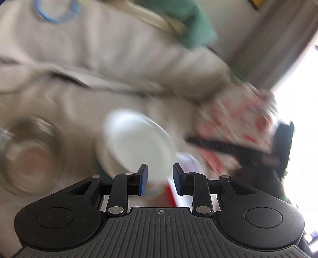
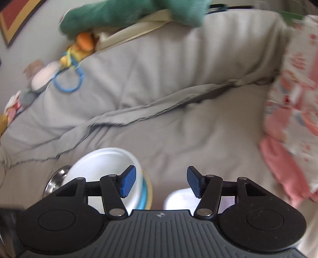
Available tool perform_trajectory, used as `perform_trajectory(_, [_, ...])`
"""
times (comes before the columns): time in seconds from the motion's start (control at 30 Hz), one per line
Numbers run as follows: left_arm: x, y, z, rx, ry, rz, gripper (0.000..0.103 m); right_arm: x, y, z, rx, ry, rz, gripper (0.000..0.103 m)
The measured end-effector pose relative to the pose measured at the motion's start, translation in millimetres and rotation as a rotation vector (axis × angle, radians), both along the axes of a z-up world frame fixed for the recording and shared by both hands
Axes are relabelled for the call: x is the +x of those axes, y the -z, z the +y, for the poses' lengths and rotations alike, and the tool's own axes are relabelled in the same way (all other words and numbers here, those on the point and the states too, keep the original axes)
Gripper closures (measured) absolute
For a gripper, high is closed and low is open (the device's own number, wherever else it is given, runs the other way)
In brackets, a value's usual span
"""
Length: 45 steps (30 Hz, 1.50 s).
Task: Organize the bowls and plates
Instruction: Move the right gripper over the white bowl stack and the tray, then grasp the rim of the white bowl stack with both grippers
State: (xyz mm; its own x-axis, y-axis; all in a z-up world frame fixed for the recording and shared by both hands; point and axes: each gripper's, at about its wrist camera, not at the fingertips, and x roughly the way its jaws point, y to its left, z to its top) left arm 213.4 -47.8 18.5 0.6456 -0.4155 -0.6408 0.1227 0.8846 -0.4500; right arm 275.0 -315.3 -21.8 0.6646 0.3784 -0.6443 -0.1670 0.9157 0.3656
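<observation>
Stacking: white plate (image 2: 103, 164) atop, seemingly, coloured bowls (image 2: 146, 193) | left claw (image 1: 160, 179), right claw (image 2: 161, 181) released, empty

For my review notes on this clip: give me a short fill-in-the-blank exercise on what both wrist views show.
1. The white bowl sits on top of a ____ of dishes.
2. Between the right gripper pads there is ____.
3. The dishes rest on a ____ sofa cover.
4. The plush toy on the backrest is ____.

Missing words: stack; nothing; grey; green
</observation>
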Motion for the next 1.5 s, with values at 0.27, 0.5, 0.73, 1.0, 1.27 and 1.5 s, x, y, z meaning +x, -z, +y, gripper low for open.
perform_trajectory(0.27, [52,39,37,-0.090,-0.065,0.144,0.072,31,23,49,-0.094,-0.041,0.086,0.046])
perform_trajectory(0.5, [75,71,38,0.009,-0.103,0.239,0.056,39,44,57,-0.106,-0.075,0.156,0.046])
perform_trajectory(0.73, [84,93,33,-0.026,-0.069,0.301,0.053,53,61,65,-0.054,-0.129,0.225,0.043])
perform_trajectory(1.0, [78,105,21,-0.066,-0.086,0.258,0.052,64,76,61,0.134,-0.157,0.345,0.043])
perform_trajectory(1.27, [73,98,34,-0.103,-0.075,0.325,0.052,44,69,75,0.103,-0.166,0.361,0.032])
perform_trajectory(1.5, [38,96,52,-0.067,-0.052,0.433,0.052,11,67,97,0.106,-0.249,0.409,0.031])
